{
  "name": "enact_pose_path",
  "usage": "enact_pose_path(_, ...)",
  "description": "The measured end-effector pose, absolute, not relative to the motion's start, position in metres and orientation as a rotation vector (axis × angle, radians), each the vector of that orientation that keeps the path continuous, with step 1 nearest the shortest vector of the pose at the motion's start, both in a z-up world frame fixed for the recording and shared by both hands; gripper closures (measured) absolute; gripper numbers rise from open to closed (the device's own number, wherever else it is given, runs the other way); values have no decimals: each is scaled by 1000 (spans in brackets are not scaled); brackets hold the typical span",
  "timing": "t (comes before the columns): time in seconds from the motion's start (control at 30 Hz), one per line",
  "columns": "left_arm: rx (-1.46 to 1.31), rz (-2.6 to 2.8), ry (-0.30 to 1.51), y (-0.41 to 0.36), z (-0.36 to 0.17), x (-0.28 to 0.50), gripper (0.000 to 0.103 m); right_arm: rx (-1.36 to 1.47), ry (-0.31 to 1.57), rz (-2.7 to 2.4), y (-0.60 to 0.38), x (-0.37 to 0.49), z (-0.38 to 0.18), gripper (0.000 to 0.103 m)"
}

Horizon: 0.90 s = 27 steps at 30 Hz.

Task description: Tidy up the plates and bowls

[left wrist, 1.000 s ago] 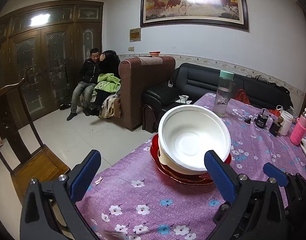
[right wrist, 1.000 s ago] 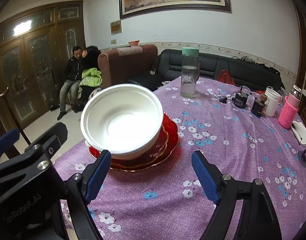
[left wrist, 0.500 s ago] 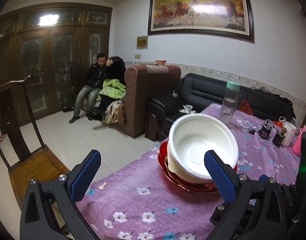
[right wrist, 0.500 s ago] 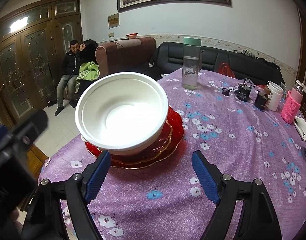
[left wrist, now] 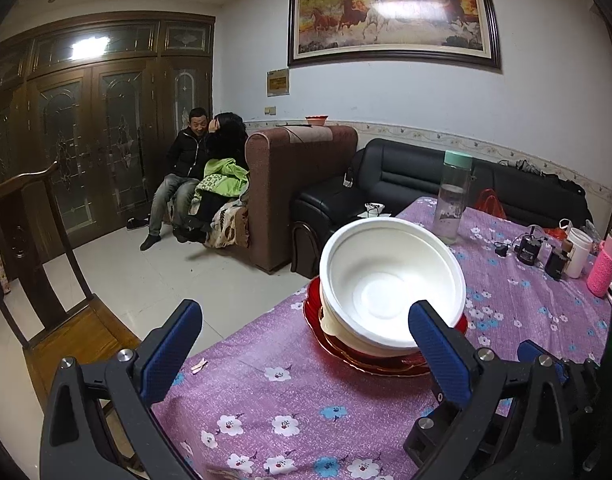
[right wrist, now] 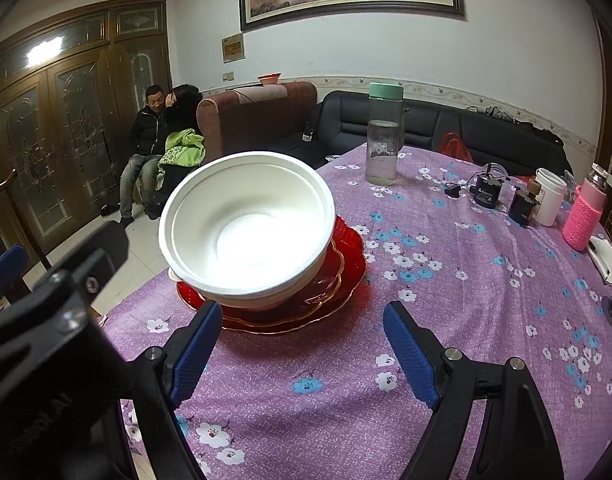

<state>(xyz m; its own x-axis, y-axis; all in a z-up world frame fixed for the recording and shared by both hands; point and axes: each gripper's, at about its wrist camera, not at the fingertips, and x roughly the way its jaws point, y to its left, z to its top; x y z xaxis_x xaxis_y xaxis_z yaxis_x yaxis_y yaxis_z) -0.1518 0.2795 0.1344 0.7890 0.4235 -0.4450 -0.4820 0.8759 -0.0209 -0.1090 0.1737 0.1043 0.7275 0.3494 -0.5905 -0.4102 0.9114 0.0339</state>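
**White bowls stacked on red plates, both tongs spread and empty**

The white bowl (left wrist: 392, 286) sits on top of the stack, and a second, cream-coloured bowl (right wrist: 262, 300) shows just under it. Both rest on the red plates (right wrist: 348, 270), which have a gold scalloped rim and lie on the table (right wrist: 446, 292) with the purple flowered cloth. The stack stands near the table edge that faces the floor.

The left tongs (left wrist: 306, 344) are spread wide and hold nothing. Their blue pads (left wrist: 440, 346) are near the front of the bowl but apart from it. The right tongs (right wrist: 298, 354) are also spread and empty, just in front of the red plates, without touching them. In the right wrist view the black body of the left tongs shows at the lower left.

Further back on the table stand a clear bottle (right wrist: 383, 136) with a green cap, a white cup (right wrist: 549, 202), a pink bottle sleeve (right wrist: 584, 216) and some small black devices (right wrist: 486, 192). Beyond the table are a brown armchair (left wrist: 302, 196), a black sofa (left wrist: 410, 178) and two people sitting (left wrist: 202, 176) by the dark wooden doors (left wrist: 102, 136). A wooden chair (left wrist: 46, 300) stands on the floor to the left.
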Motion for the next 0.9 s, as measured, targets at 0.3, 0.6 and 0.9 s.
enact_pose_path(0.3, -153, 501, 444, 280, 131, -151, 0, -110, 629, 441, 173, -113, 101, 16)
enact_pose_path(0.6, -165, 427, 446, 278, 127, -147, 0, -137, 613, 487, 179, -119, 100, 16)
enact_pose_path(0.9, -192, 398, 498, 281, 123, -142, 0, -165, 593, 502, 185, -126, 105, 16)
